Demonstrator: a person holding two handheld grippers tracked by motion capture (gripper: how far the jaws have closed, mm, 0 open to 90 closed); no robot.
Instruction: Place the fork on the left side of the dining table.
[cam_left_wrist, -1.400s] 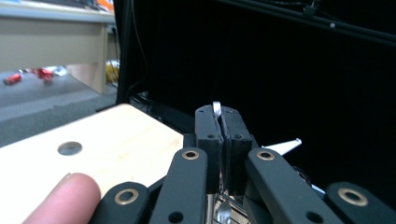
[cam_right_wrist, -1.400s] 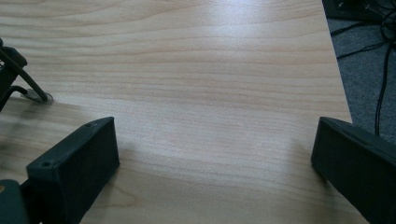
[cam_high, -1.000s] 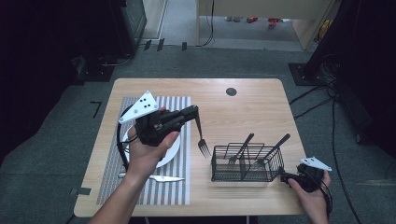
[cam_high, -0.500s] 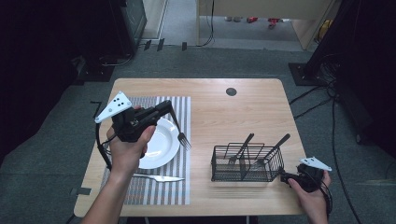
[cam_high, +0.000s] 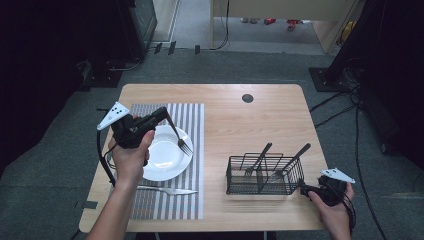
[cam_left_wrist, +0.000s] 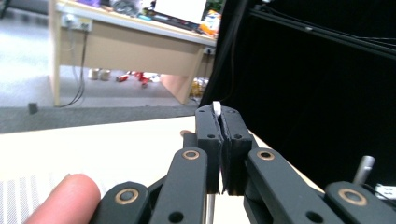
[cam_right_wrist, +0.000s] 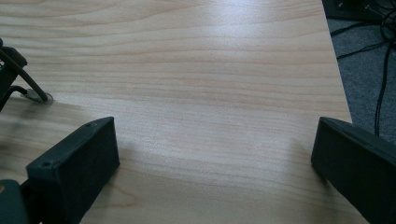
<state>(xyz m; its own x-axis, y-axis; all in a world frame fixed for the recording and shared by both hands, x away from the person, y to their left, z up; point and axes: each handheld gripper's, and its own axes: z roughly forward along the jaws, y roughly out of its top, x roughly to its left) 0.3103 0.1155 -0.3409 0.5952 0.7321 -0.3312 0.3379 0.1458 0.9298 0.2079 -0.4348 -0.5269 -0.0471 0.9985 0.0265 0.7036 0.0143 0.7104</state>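
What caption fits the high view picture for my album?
Left claw holds a fork over the white plate.

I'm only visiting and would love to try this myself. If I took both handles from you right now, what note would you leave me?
Left gripper: shut on a fork, which hangs tines down over the white plate.
Right gripper: open, holding nothing, resting on the table at the right end of the wire basket.
Things: the plate sits on the striped placemat; a knife lies on the mat just in front of the plate; more cutlery stands in the basket.
Done: plate and knife laid, fork lifted out.
Left: probably set the fork down beside the plate.
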